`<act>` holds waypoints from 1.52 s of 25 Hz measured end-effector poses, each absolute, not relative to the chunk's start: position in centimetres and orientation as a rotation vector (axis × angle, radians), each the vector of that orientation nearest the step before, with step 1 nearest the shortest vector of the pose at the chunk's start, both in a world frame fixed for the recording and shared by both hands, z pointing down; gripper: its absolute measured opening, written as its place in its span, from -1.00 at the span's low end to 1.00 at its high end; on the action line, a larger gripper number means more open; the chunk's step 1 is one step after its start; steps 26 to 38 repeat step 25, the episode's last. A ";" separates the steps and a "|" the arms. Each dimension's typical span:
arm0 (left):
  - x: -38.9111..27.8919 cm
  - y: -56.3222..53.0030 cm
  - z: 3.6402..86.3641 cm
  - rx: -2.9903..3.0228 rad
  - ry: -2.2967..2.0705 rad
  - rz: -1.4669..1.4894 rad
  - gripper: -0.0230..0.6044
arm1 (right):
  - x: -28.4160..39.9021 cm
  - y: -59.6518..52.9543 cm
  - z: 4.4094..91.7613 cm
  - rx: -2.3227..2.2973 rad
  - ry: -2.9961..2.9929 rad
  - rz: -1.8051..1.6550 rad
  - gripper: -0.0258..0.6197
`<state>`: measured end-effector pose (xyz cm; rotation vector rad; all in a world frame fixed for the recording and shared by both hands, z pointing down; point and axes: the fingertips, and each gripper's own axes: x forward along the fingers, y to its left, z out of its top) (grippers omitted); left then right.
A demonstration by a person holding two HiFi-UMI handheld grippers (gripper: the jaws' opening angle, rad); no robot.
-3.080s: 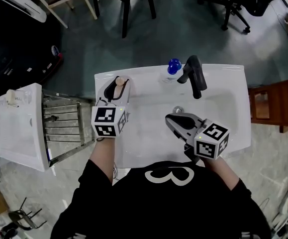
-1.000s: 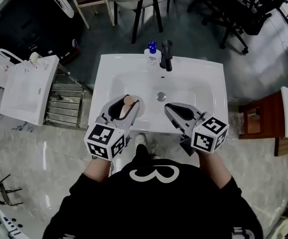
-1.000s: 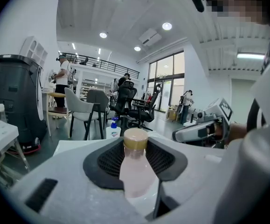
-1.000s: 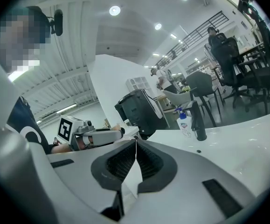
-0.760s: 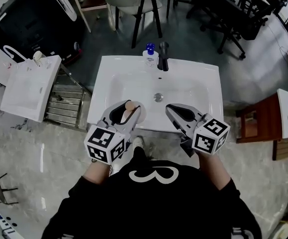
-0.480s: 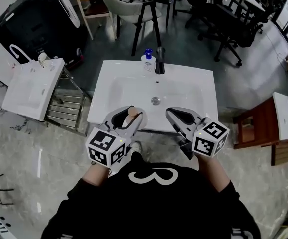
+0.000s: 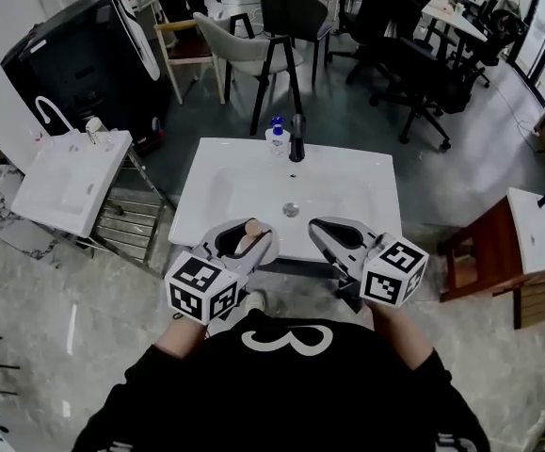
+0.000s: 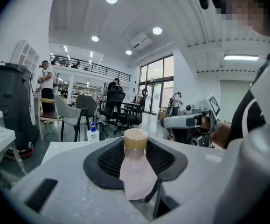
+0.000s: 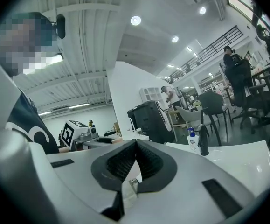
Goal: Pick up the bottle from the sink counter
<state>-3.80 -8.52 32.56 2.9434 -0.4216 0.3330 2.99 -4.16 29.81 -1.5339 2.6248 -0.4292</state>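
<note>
The left tool point(image 7: 242, 240) is clamped on the bottle point(image 8: 135, 169): the pale pink body is seated upright between the black ribbed pads, with the tan cap standing just above them. The bottle is thus carried in the left tool, over the near left rim of the sink bench point(image 7: 217, 188) as seen in the head view (whether it touches the rim cannot be told). The right tool point(image 9: 135, 143) is held beside it to the right, near the near right rim. Its pads are pressed together and nothing is gripped between them. At the far edge of the bench a black faucet point(image 7: 296, 139) is mounted, and a soap dispenser point(image 7: 274, 137) with a blue pump is placed just left of it. A second white basin point(image 7: 65, 182) is located well to the left. Chairs point(image 7: 253, 36) are grouped on the floor beyond the bench.
</note>
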 end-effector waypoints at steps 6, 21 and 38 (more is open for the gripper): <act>-4.0 -8.0 31.6 2.952 -0.409 0.325 -0.45 | 2.3 -3.9 29.1 -1.512 2.630 -0.409 -0.88; -3.4 -7.0 31.1 2.962 -0.417 0.335 -0.45 | 2.8 -3.1 28.4 -1.485 2.627 -0.370 -0.88; -2.7 -6.9 31.1 2.965 -0.412 0.334 -0.45 | 3.1 -3.0 28.6 -1.465 2.645 -0.359 -0.88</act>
